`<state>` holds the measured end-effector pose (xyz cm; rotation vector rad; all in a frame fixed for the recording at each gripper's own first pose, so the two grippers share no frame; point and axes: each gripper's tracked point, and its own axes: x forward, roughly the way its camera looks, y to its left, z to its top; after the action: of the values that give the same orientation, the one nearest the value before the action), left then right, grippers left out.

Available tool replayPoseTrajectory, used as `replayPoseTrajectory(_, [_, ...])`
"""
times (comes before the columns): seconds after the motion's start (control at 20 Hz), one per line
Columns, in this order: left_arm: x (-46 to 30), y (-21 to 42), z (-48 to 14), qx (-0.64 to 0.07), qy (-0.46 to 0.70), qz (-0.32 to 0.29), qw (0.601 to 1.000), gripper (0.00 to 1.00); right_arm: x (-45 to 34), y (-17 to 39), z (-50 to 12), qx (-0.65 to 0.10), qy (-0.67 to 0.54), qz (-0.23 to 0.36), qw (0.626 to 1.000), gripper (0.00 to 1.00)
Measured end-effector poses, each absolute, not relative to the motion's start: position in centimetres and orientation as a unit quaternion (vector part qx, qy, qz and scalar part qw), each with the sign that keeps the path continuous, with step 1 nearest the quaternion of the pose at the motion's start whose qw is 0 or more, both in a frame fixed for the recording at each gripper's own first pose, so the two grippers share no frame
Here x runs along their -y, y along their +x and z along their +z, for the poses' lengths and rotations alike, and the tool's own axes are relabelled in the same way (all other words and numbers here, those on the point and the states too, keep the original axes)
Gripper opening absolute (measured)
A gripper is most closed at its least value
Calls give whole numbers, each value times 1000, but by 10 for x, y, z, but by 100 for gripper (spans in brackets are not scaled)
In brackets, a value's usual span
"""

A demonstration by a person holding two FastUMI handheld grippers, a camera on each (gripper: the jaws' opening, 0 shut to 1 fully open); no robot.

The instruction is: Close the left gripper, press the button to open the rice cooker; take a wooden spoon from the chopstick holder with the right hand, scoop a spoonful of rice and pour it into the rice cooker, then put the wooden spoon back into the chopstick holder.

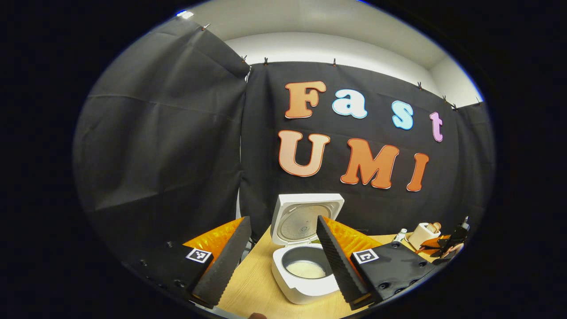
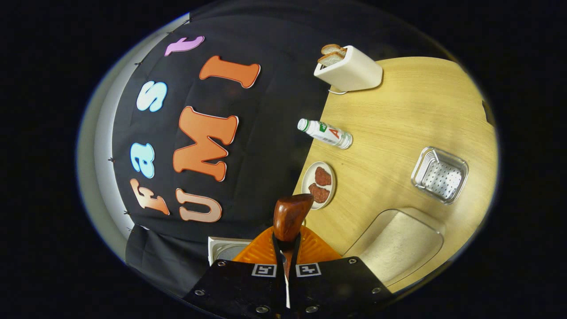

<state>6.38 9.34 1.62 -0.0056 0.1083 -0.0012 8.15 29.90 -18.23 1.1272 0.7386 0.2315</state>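
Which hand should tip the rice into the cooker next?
The right. Its gripper is shut on the wooden spoon, seemingly turned on its side. The left gripper is open and holds nothing, facing the open rice cooker.

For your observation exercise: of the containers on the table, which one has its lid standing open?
The rice cooker: its lid is tipped up, showing rice inside. The bottle is capped.

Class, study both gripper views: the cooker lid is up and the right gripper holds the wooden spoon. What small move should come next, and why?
Probably swing the right gripper, shut on the wooden spoon, toward the container of rice to scoop. The rice cooker stands open, so the button step looks done, and the spoon bowl seems empty.
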Motion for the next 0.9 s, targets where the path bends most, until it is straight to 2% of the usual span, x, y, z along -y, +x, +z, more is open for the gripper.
replayPoseTrajectory(0.5, [-131, 59, 2, -81, 3, -22, 997, 100, -428, 97, -146, -347, 507, 157, 773, 2])
replayPoseTrajectory(0.9, [-153, 52, -10, -92, -17, -28, 995, 100, -504, 101, -145, -332, 435, 185, 817, 2])
